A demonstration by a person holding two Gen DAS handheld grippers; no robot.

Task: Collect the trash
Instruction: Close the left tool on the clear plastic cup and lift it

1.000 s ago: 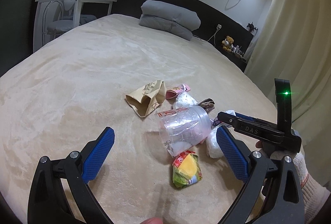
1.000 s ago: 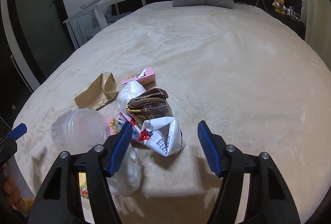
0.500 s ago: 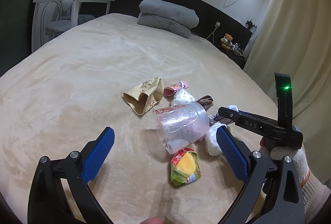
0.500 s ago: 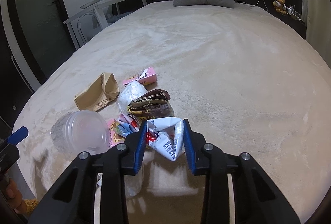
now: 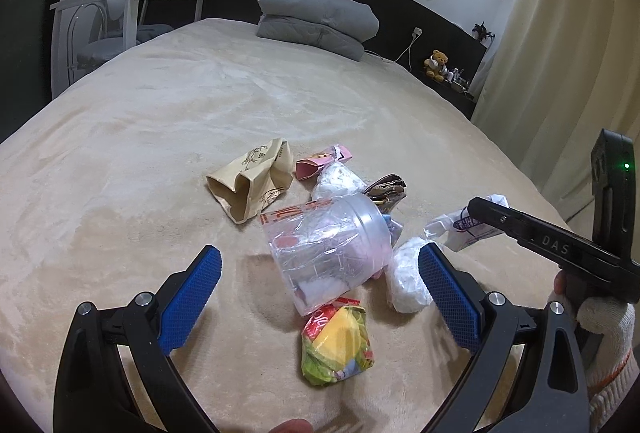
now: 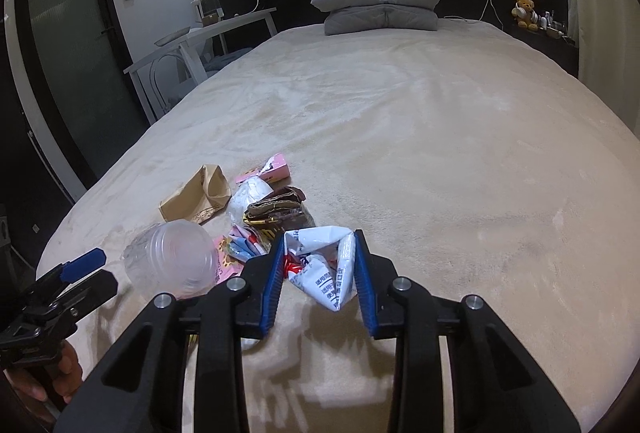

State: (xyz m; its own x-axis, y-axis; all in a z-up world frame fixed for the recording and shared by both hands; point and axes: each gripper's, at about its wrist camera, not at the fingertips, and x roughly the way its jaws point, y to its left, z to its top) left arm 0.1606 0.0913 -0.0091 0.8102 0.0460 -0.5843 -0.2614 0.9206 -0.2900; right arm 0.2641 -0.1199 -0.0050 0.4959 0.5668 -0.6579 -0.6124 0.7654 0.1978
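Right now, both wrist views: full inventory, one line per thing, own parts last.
white printed wrapper: 1, white, blue and red, clamped in right gripper
clear plastic cup: 1, transparent, on its side, mid pile
brown paper bag: 1, tan, left of pile
pink packet: 1, pink, far edge of pile
dark brown wrapper: 1, behind held wrapper
yellow-green snack bag: 1, nearest left gripper
white crumpled plastic: 1, right of cup
bed: 1, beige
folded quilt: 1, grey, at headboard
teddy bear: 1, bedside
left gripper: open
right gripper: shut on wrapper
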